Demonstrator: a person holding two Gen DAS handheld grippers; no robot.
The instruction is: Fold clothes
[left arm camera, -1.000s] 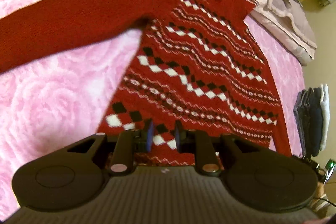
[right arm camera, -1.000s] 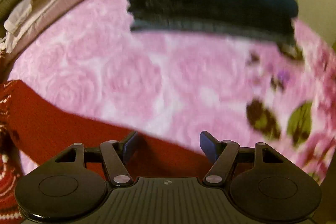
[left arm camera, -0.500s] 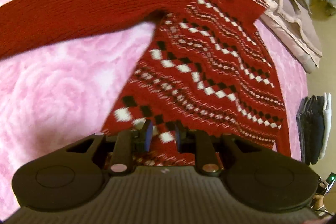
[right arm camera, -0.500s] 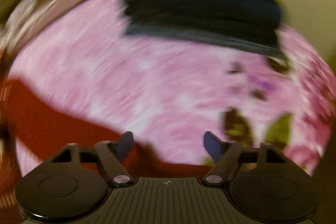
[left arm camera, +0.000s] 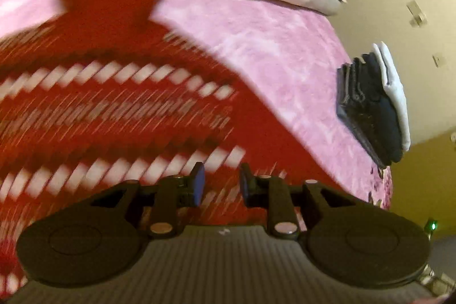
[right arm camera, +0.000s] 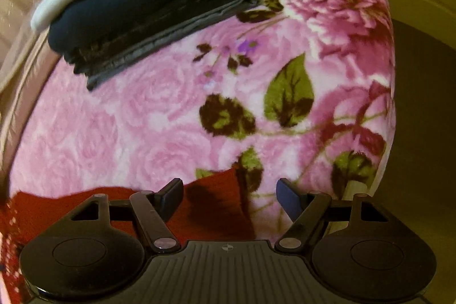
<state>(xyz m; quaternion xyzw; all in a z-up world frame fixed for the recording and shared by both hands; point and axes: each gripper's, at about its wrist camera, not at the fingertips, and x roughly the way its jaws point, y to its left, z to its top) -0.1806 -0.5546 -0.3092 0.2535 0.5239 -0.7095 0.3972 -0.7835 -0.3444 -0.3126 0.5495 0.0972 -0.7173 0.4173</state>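
Knitted red sweater (left arm camera: 119,110), diamond-patterned, lies on plush rose-print blanket (right arm camera: 114,118). Left gripper (left arm camera: 219,184) jaws opening, nothing between; right gripper (right arm camera: 229,197) spread, ungrasping.

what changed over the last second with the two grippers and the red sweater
The left gripper swept across the red sweater toward its collar side, jaws opening, nothing held. The right gripper rolled and widened slightly over the sleeve end. The sweater and the folded stack stayed put on the pink blanket.
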